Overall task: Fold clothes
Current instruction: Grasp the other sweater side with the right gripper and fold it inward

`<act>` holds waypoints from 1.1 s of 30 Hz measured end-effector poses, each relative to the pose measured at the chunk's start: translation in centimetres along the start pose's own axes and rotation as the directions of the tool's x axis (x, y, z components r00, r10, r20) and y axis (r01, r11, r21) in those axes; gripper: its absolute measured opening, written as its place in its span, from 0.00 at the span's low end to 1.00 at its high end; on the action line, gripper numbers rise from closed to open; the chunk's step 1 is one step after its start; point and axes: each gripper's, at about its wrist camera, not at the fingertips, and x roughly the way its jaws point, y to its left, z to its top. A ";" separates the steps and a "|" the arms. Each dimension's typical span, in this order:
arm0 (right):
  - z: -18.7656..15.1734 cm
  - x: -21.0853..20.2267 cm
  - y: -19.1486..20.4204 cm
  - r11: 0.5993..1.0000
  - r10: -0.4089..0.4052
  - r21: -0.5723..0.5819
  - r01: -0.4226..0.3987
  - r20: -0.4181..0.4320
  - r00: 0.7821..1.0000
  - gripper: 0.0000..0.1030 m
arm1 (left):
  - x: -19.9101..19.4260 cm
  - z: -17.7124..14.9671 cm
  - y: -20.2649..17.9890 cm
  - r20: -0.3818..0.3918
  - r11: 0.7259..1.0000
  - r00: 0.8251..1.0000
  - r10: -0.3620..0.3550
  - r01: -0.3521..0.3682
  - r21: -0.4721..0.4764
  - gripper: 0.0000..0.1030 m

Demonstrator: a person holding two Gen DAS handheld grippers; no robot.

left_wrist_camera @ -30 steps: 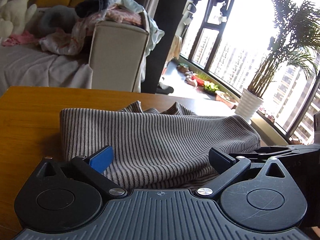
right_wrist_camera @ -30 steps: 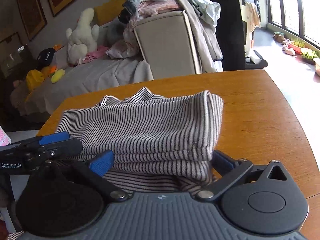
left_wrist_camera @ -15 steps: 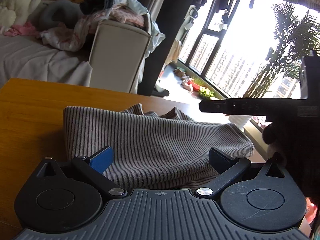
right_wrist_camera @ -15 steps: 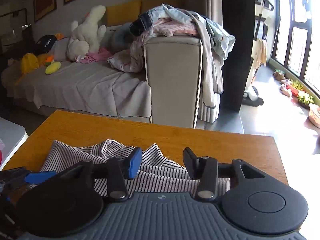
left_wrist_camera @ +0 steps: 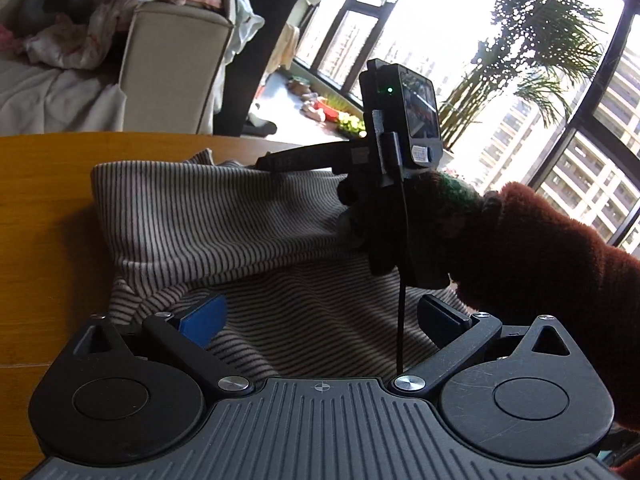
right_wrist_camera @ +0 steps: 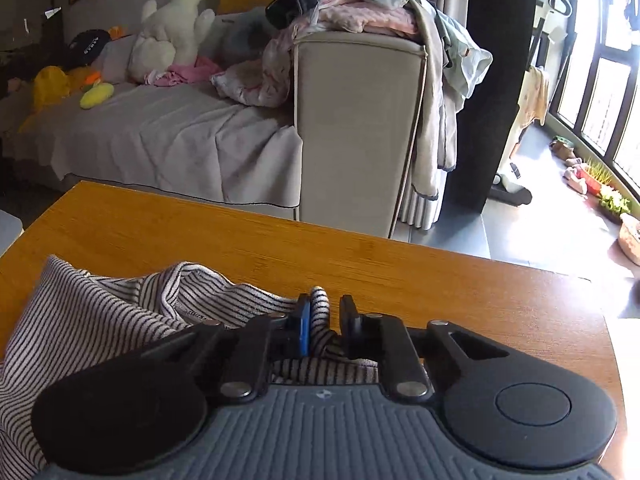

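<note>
We see a wooden desk (right_wrist_camera: 280,248) with an orange-brown grain, its far edge facing a sofa (right_wrist_camera: 160,136) draped in a grey sheet. On the sofa lie a white plush rabbit (right_wrist_camera: 172,36), yellow soft toys (right_wrist_camera: 96,94) and a dark cap (right_wrist_camera: 90,44) whose white lettering we cannot read. A heap of loose clothes (right_wrist_camera: 360,16) covers the sofa's beige armrest (right_wrist_camera: 356,120). To the right, tall black-framed windows (left_wrist_camera: 580,160) show apartment blocks outside, with a potted palm (left_wrist_camera: 532,52) standing before the glass and small objects on the floor below.

The striped shirt (left_wrist_camera: 224,216), white with thin dark stripes, lies folded over itself on the desk, near its front edge. The left tongs (left_wrist_camera: 320,316) stand wide apart just above the shirt's lower layer, holding nothing; one pad is blue. The right tongs (right_wrist_camera: 324,320) are pinched onto a fold of the shirt's edge, a small loop of striped cloth showing between the pads. In the left wrist view we see the right tool from the side: its black fingers (left_wrist_camera: 296,160) reach across the upper fold, its camera unit (left_wrist_camera: 404,116) shows a green light and a small label too fine to read, and a hand (left_wrist_camera: 420,236) in a reddish-brown fleece sleeve (left_wrist_camera: 560,264) grips its handle.
</note>
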 end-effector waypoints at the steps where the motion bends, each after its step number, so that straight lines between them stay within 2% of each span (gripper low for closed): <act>1: 0.1 -0.8 0.0 1.000 0.002 0.001 -0.002 0.013 1.000 0.09 | -0.1 -0.1 0.0 0.003 1.000 1.000 0.008 -0.008 0.004 1.00; 7: 0.0 -9.9 -0.1 0.995 0.087 0.024 -0.092 0.142 0.986 0.07 | -1.5 -0.4 -0.7 0.037 0.999 0.999 0.034 -0.034 0.006 1.00; 11: -2.9 -15.6 0.1 0.991 0.130 0.014 -0.135 0.174 0.976 0.07 | -3.4 -0.5 -1.6 0.070 0.999 0.997 0.046 -0.048 0.025 1.00; 15: -7.4 -18.9 0.3 0.986 0.160 0.026 -0.166 0.153 0.975 0.07 | -5.2 -0.9 -2.5 0.079 0.994 0.992 0.094 -0.098 0.043 1.00; 21: -13.4 -20.6 1.6 0.981 0.194 -0.018 -0.193 0.091 0.977 0.07 | -7.8 -1.3 -3.9 0.088 0.981 0.981 0.175 -0.181 0.070 1.00; 25: -15.0 -22.2 2.0 0.972 0.228 -0.065 -0.224 0.071 0.971 0.08 | -8.6 -0.6 -4.3 0.103 0.973 0.972 0.210 -0.218 0.073 1.00; 29: -14.0 -25.7 0.1 0.968 0.249 -0.049 -0.244 0.186 0.950 0.13 | -8.9 0.0 -4.9 0.122 0.970 0.968 0.218 -0.228 0.078 1.00; 33: -11.8 -27.7 -2.1 0.990 0.132 -0.002 -0.139 0.332 0.934 0.14 | -8.9 0.8 -5.4 0.163 0.966 0.961 0.222 -0.239 0.097 1.00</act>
